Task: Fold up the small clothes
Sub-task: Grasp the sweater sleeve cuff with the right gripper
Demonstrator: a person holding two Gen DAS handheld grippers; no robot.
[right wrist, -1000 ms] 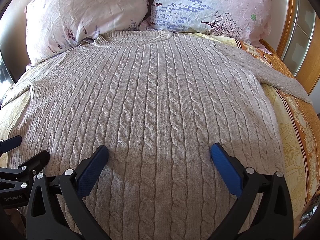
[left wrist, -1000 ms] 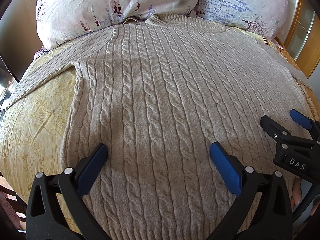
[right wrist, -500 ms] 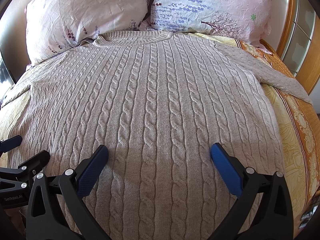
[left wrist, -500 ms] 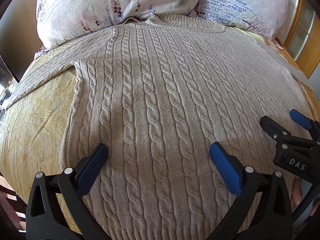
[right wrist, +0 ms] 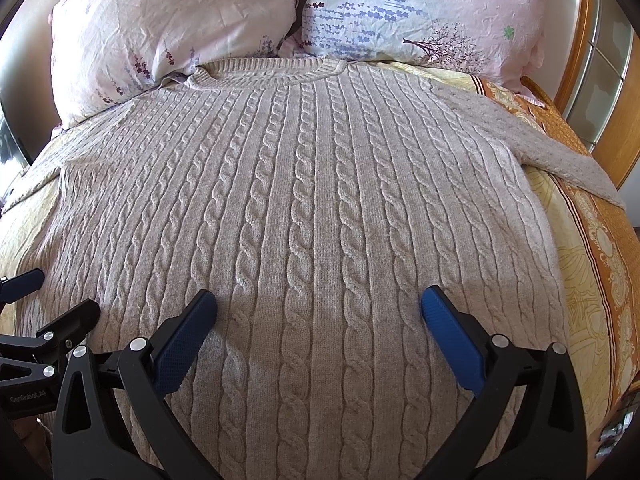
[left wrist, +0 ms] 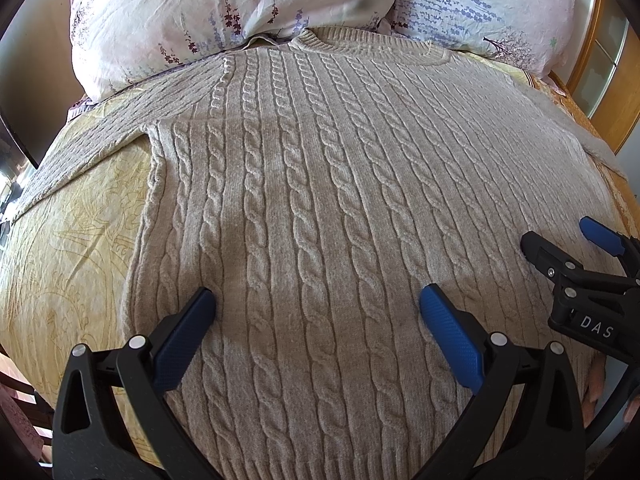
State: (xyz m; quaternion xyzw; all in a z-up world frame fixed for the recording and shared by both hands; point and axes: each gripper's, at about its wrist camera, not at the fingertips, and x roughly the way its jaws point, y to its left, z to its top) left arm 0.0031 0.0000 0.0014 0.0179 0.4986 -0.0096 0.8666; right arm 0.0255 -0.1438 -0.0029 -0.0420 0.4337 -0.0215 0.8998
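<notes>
Sweater [left wrist: 320, 220] hem cut off below; left sleeve end out of frame.

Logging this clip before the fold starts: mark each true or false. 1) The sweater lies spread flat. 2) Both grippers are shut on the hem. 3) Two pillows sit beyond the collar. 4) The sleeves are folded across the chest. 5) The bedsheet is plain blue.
1) True: the sweater lies flat, front up.
2) False: the left gripper and right gripper are open, holding nothing.
3) True: one pillow and another pillow lie beyond the collar.
4) False: each sleeve stretches outward.
5) False: the bedsheet is patterned yellow.
</notes>
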